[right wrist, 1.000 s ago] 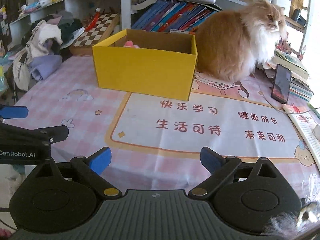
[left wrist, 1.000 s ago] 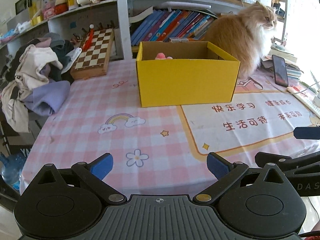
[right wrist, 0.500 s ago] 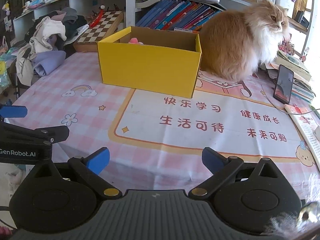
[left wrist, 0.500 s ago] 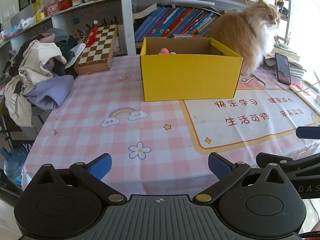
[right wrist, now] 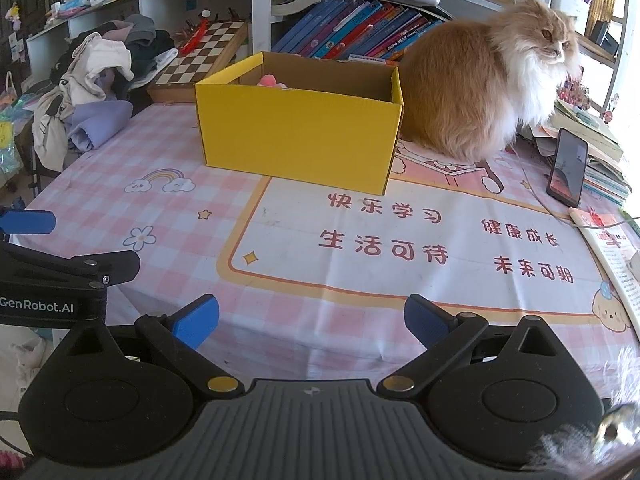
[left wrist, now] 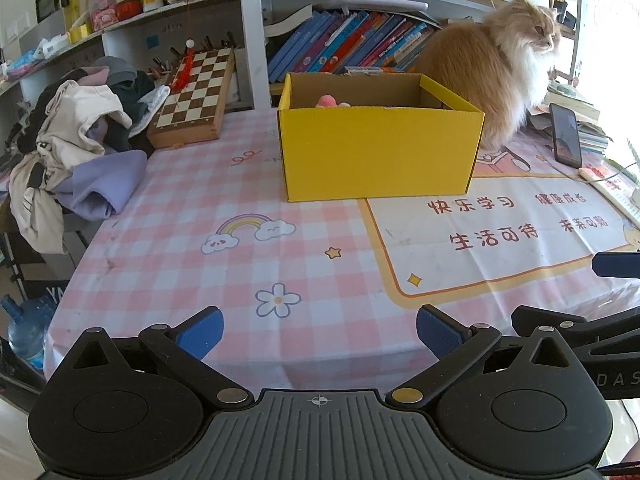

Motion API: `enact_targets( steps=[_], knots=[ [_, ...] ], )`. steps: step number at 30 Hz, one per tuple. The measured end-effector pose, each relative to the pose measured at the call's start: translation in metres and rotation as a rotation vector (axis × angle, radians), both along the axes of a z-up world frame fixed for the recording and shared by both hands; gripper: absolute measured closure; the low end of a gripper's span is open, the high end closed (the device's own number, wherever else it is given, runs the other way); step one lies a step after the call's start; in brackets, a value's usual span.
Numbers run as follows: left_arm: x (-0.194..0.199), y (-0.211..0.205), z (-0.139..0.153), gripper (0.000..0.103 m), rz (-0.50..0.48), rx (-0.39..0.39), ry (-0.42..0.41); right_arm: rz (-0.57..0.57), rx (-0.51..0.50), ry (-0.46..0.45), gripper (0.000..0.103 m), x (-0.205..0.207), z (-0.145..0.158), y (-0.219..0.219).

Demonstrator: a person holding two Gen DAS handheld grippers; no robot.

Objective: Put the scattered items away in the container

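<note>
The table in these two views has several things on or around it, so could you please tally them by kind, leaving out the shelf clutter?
Yellow box: 1
Pink item showing inside the box: 1
Cat: 1
Phone propped upright: 1
Chessboard: 1
Pile of clothes: 1
Open, empty grippers, left and right: 2
Total: 8

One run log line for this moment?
left gripper: open, empty | right gripper: open, empty | yellow box: pink item inside
</note>
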State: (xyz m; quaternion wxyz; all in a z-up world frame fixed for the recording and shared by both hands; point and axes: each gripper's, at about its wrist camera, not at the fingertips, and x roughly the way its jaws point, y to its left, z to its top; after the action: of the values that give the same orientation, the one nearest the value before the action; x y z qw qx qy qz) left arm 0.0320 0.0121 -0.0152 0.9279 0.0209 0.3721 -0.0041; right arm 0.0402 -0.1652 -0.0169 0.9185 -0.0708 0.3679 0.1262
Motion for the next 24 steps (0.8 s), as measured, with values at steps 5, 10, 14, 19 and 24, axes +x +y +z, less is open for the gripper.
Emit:
enact_targets(
  steps=[5,10,14,19,24],
  knots=[
    [0.0007,-0.0001,-0.0005,0.000,-0.001,-0.002,0.003,0.005,0.000,0.001,0.003,0.0021,-0.0007,-0.0030],
    [0.0017,0.0000,-0.0014,0.000,-0.002,-0.007,0.012,0.005,0.000,0.003,0.003,0.0033,-0.0010,-0.0038],
    [0.0022,0.0000,-0.0018,0.000,-0.002,-0.006,0.015,0.004,0.000,0.005,0.003,0.0033,-0.0013,-0.0031],
    [0.0017,0.0010,-0.0026,0.000,-0.002,-0.010,0.013,0.004,0.000,0.007,0.003,0.0034,-0.0013,-0.0027],
    [0.0013,0.0015,-0.0034,0.000,-0.002,-0.013,0.009,0.003,-0.001,0.009,0.003,0.0041,-0.0011,-0.0023]
  ],
)
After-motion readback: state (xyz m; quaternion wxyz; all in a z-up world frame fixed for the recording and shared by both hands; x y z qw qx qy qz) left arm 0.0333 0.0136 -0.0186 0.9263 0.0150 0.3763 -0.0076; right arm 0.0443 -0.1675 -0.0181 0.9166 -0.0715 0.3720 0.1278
